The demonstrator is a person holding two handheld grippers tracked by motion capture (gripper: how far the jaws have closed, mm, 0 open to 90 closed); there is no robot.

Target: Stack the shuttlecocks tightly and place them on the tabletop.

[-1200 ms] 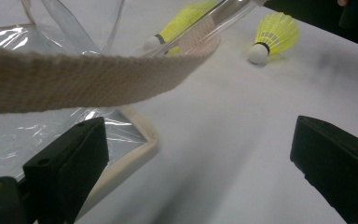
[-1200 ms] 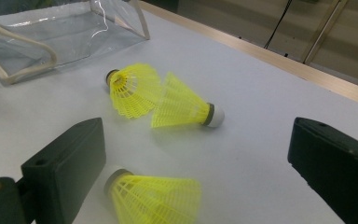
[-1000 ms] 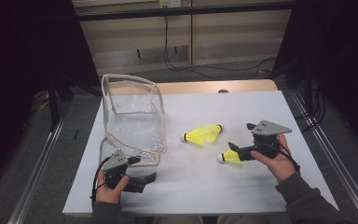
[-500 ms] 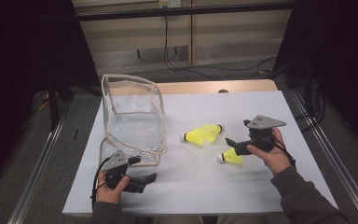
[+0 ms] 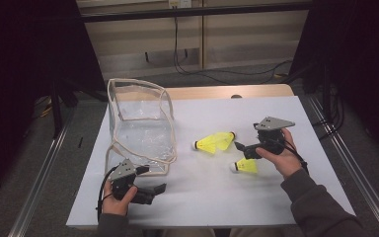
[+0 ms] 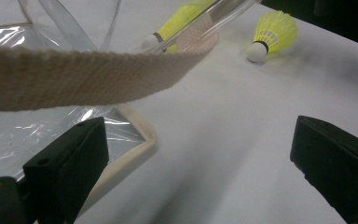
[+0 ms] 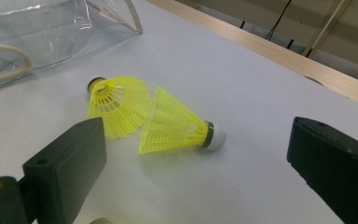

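I see my right gripper [image 5: 241, 146] held low over the white-covered counter [image 5: 276, 197], its jaws wide apart and gripping nothing. In the right gripper view the two black jaws frame a pair of yellow plastic shuttlecocks nested skirt to skirt [image 7: 151, 116], lying on their side on the counter; one white cork tip points right, the other darker tip points left. In the high view that pair [image 5: 214, 142] lies just left of my jaw tips, near the middle of the counter. A single yellow shuttlecock with a white cork tip [image 5: 243, 166] lies just below my right gripper, close beside the hand [image 5: 281, 158], and I cannot tell whether it touches the jaws.

My left gripper [image 5: 158, 188] rests near the front left edge of the counter, its jaws also spread wide and empty. In the left gripper view a beige woven strap [image 6: 84, 74] crosses above the jaws, and the beige-trimmed corner of the clear plastic bag [image 6: 140, 140] sits just beyond the left jaw. In the high view that clear plastic bag [image 5: 140, 129] stands open at the left of the counter, well apart from the shuttlecocks.
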